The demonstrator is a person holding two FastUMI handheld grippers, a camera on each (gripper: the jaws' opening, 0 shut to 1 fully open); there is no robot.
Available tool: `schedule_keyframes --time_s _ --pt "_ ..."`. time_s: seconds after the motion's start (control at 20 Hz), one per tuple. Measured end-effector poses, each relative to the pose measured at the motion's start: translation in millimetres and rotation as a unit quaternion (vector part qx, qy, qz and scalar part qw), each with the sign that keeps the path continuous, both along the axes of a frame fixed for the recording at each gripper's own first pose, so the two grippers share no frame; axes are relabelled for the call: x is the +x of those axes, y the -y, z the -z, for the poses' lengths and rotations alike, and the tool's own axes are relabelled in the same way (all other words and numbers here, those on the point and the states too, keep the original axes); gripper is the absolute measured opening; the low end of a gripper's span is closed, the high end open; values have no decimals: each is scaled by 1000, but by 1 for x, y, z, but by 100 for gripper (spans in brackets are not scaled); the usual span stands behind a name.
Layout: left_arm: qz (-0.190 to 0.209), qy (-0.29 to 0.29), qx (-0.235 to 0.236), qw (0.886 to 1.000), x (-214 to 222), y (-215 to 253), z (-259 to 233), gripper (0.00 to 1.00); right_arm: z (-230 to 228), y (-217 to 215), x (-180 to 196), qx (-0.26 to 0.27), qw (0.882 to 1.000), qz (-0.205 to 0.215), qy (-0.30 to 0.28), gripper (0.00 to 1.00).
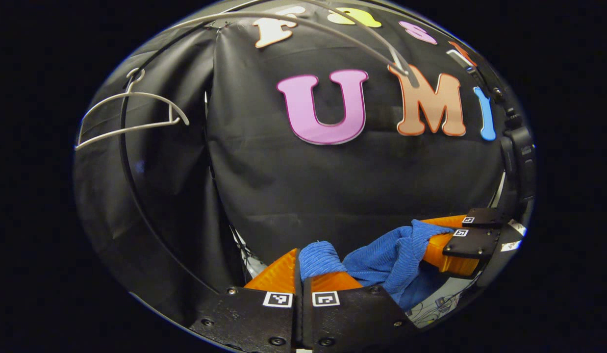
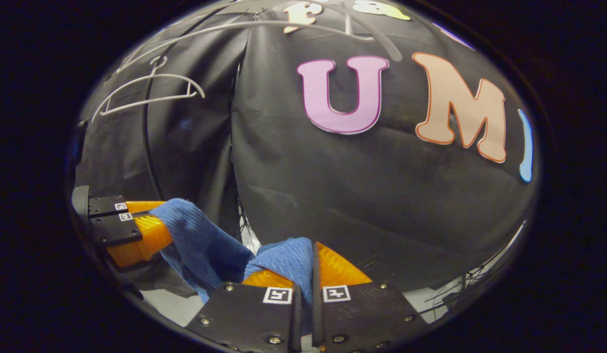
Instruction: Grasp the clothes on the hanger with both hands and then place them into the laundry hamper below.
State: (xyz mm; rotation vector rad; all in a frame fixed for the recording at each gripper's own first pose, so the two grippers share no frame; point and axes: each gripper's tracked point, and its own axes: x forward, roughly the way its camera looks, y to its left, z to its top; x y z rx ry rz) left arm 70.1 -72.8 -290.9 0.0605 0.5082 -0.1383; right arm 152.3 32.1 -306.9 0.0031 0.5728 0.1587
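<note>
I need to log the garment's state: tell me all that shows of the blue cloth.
The blue cloth is a ribbed knit, soft and crumpled. It hangs slack as a sagging span between the two claws, off the empty white hanger. The left claw pinches one bunched end; the right claw pinches the other. Its lower folds droop below both.

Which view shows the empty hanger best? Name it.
The left gripper view: the empty hanger hangs from the rail at upper left, its hook and both arms sharp against the black cloth. The right gripper view shows the same hanger at upper left, but fainter and blurrier, with its hook harder to make out.
</note>
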Motion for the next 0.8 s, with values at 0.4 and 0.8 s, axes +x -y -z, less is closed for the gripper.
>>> schedule_keyframes --time_s 0.4,0.8 --pt "17 -65 23 997 -30 -1 56 1 19 4 -13 -13 998 -2 -56 8" --pt "29 -113 42 992 -59 -4 91 1 24 4 -16 -21 995 -7 -100 9"
